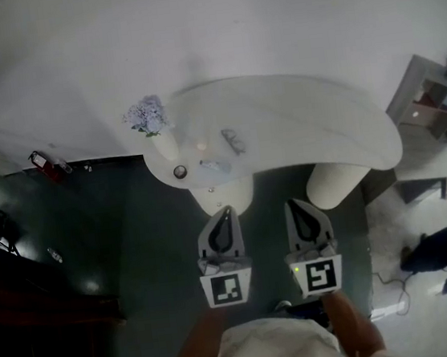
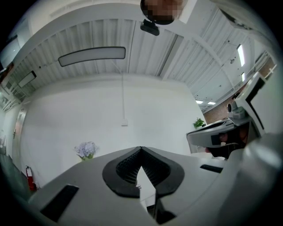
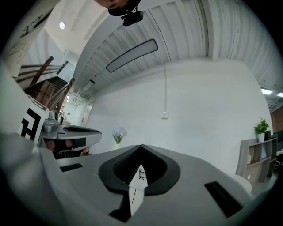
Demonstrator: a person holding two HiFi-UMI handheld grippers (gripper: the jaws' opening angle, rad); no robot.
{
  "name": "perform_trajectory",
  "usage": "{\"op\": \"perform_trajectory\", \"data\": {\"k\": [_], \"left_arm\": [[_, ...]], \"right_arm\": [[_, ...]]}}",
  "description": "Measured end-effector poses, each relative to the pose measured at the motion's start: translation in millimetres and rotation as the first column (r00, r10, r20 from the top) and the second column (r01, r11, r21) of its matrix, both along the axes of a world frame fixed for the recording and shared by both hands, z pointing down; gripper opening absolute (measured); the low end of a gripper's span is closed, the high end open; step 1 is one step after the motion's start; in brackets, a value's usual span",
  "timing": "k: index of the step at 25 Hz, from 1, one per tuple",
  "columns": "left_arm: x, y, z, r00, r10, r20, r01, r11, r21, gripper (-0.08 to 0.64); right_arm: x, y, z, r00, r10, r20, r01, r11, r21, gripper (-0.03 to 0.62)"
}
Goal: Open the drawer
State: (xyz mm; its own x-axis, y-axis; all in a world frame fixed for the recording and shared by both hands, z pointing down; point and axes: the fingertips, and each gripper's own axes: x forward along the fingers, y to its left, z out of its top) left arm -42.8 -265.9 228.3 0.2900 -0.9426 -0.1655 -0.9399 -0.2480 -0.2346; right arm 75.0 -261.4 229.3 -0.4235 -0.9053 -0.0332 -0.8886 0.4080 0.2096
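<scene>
Beyond left gripper (image 1: 227,210), right gripper (image 1: 292,203), white table (image 1: 305,115)

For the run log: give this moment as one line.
left hand-held gripper: shut, empty | right hand-held gripper: shut, empty | white table: ahead | drawer: unseen

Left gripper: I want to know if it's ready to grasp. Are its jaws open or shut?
Shut. In the left gripper view the left gripper has its tips meeting at a point, nothing between them.

No text, label, brand or number can be read anywhere
</scene>
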Motion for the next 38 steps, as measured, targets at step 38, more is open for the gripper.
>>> {"op": "perform_trajectory", "data": {"k": [38], "left_arm": [[-80.8,-189.8,423.6,0.956,-0.241,-0.166,0.226,0.968,-0.108,0.082]], "right_arm": [[-9.4,-135.5,401.4,0.996,-0.058,0.067,0.052,0.995,0.086,0.005]]}}
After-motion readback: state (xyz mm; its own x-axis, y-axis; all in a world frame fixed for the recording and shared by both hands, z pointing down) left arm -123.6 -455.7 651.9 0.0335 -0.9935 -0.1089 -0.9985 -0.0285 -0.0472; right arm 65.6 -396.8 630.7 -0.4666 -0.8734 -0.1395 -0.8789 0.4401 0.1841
